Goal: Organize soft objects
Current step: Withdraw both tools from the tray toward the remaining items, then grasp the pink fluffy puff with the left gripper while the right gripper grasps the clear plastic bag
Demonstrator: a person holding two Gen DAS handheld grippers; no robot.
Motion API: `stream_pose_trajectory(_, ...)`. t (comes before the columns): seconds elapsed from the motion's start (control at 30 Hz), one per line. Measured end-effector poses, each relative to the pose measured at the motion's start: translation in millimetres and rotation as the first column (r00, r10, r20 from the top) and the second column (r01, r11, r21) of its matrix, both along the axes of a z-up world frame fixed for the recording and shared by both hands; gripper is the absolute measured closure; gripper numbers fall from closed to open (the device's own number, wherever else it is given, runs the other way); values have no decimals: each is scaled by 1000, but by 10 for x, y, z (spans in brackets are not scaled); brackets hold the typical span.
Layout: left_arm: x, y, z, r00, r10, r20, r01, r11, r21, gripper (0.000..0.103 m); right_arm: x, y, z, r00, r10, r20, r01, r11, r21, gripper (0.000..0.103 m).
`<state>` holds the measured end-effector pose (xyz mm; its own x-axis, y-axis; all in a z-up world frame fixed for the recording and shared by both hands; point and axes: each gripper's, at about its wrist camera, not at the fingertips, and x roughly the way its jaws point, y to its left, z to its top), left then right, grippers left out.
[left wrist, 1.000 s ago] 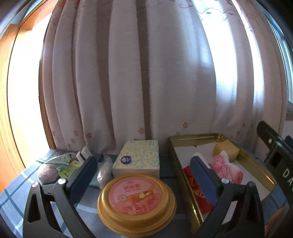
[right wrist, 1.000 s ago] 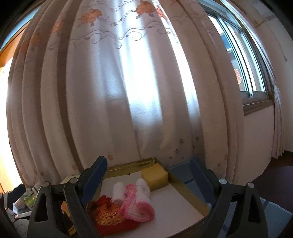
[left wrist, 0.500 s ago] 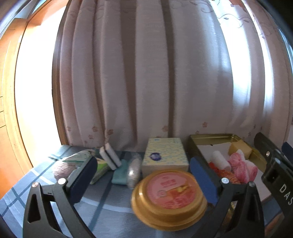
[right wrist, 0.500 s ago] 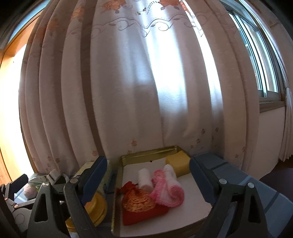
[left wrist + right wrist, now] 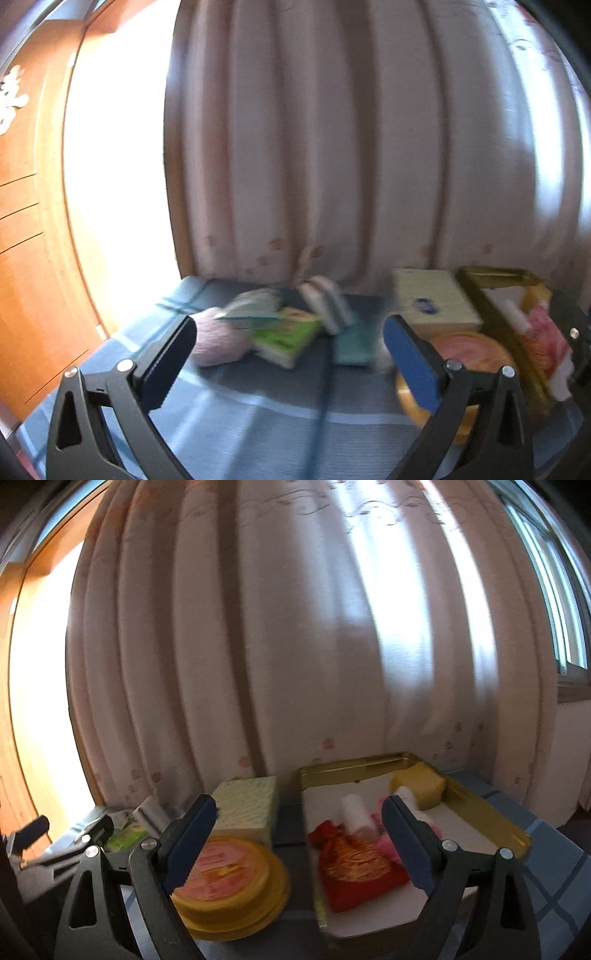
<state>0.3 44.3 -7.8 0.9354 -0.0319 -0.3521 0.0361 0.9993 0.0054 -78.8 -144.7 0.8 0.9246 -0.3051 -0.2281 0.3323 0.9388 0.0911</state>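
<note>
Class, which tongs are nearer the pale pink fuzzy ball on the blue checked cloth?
Left. The left tongs hang open just before the pale pink fuzzy ball; the right tongs face the gold tin, farther right.

A table under a blue checked cloth (image 5: 236, 413) carries everything; at its left end lie a pinkish fuzzy ball (image 5: 218, 343), a green packet (image 5: 284, 334), two upright white sponges (image 5: 327, 302) and a teal pad (image 5: 352, 343), all blurred; a tissue box (image 5: 247, 805) sits mid-table, a round yellow tin (image 5: 231, 882) just before it; a gold tray (image 5: 491, 816) lies to the right.
</note>
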Motion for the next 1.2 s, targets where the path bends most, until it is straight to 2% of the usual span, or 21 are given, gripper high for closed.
stream_pose_trajectory(0.27,208,523,-45,992,109,-66,-109,994,1,0,184,330,-26,997,72,-41,-74,996,-41,10)
stream_pose_trajectory(0.63,535,998,-149,958,225,-176,-228,974,3,0,509,709,-48,984,155,-91,-162,983,-81,11)
stream_pose_trajectory(0.77,689,1082,-201,934,276,-225,-282,959,6,0,718,822,-77,972,176,-155,-190,978,-84,23)
stream_pose_trajectory(0.93,840,1215,-301,900,305,-312,-329,944,-25,0,1013,904,-152,950,189,-251,-207,977,-48,27)
stream_pose_trajectory(1.07,899,1327,-374,886,291,-362,-338,938,-74,1,1239,971,-241,923,181,-339,-206,978,-40,42)
stream_pose_trajectory(1.2,985,1394,-443,876,278,-394,-344,933,-106,1,1446,995,-329,893,163,-420,-188,982,-18,43)
